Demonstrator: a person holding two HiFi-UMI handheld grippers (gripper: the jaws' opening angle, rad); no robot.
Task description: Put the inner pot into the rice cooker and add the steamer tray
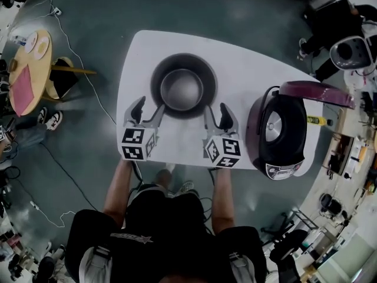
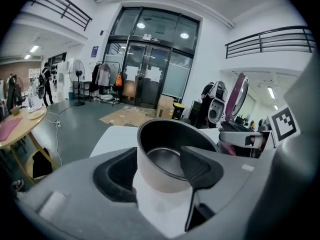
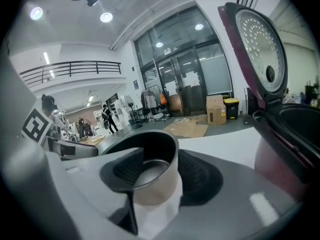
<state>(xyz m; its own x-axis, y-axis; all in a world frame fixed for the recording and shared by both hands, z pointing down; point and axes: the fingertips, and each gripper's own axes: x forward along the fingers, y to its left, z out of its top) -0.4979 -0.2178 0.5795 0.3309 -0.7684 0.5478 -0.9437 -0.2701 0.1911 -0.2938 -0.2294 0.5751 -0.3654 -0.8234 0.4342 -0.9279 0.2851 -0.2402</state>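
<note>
The pot (image 1: 181,87) sits mid-table. I have the left gripper (image 1: 147,112) and the right gripper (image 1: 217,115) at its near side, both jaws wide, gripping nothing. The rice cooker (image 1: 277,131) stands at the right, lid up, with bare table (image 1: 241,75) between it and the pot.

The person wears a black short-sleeved top (image 1: 165,232) with small white print on the chest, pale grey shoulder straps (image 1: 96,258) and light shoes (image 1: 187,187). Each grey hand tool (left gripper (image 1: 149,106), right gripper (image 1: 217,109)) has black bumpy pads (image 2: 197,166) and a cube (image 1: 136,144) with black-and-white squares.
</note>
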